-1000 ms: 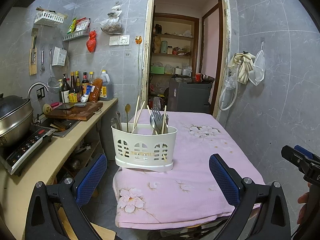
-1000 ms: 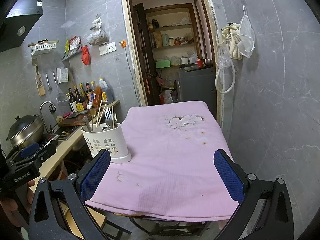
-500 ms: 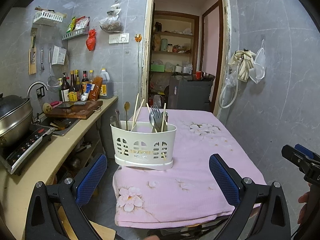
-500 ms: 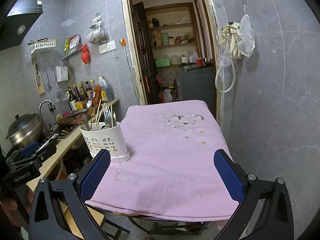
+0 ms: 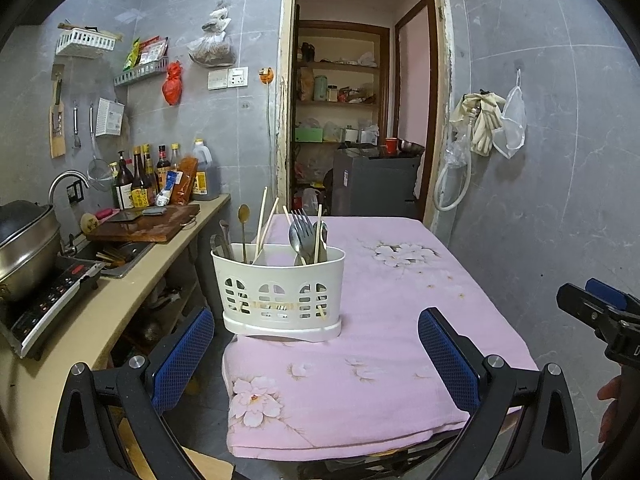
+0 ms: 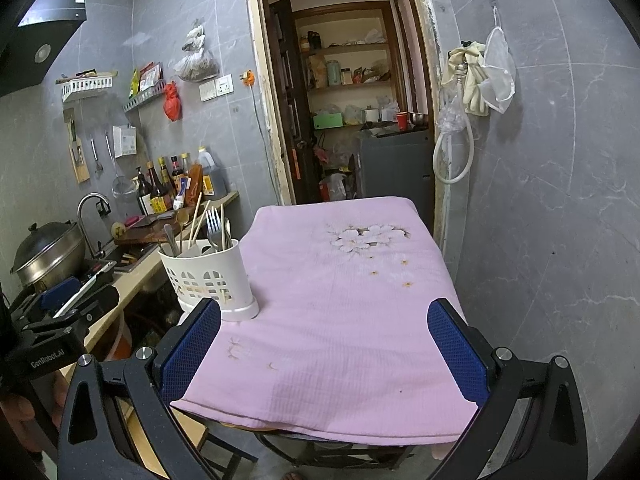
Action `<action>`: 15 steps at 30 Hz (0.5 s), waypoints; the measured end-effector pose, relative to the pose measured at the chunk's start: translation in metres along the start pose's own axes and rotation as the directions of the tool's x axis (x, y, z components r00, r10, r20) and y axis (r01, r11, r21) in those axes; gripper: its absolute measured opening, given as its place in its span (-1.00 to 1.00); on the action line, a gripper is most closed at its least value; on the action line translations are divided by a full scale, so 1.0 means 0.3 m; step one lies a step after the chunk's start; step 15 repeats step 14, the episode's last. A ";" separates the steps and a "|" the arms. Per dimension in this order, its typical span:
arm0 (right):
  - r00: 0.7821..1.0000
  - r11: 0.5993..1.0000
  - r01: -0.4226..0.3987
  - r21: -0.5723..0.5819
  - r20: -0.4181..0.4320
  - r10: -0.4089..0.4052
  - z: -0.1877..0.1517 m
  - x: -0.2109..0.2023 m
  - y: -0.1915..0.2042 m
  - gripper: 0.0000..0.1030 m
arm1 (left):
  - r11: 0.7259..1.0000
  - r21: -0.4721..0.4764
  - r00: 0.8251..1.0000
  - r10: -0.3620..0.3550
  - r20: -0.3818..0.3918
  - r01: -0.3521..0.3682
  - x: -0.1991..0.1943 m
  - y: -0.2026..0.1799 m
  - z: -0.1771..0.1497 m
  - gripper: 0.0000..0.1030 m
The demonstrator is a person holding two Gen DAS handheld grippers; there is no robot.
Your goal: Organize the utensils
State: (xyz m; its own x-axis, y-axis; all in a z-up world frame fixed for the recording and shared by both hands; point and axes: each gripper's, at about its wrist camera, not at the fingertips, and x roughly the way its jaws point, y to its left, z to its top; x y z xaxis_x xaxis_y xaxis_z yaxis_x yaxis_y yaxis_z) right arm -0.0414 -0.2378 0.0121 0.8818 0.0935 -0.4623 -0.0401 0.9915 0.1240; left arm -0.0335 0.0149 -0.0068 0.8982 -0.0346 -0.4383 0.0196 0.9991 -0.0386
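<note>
The white utensil caddy [image 5: 280,288] is standing upright at the near left corner of the worktop [image 5: 400,320], which is wearing a pink flowered cloth; inside it a fork [image 5: 301,220], spoons [image 5: 295,240], chopsticks [image 5: 267,220] and a wooden spoon [image 5: 243,216] are all sitting handle-down, spread across its compartments; no loose utensil is lying on the cloth in either view. The left gripper [image 5: 316,352] is hovering low in front of the caddy with its blue pads spread wide and nothing between them; the right gripper [image 6: 324,344] is hanging over the near edge of the cloth, likewise splayed and empty, with the caddy off to its left.

The utensils are already sitting gathered in the caddy, which is where the task would be leaving them; yet the same scene would also be fitting a moment when mixed pieces are waiting to be pulled out and sorted by kind, since forks, spoons and chopsticks seem to be sharing one compartment. The pictures are not settling which; any reach into the caddy would be calling for a narrow pinch on a single thin handle, lifting straight up so that the light caddy is not tipping.
</note>
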 end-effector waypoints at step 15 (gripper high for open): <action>0.999 1.000 -0.009 -0.009 -0.035 0.008 0.022 0.068 0.006 0.97 | 1.000 -0.011 0.999 0.017 -0.034 -0.018 0.055 0.028 -0.001 1.00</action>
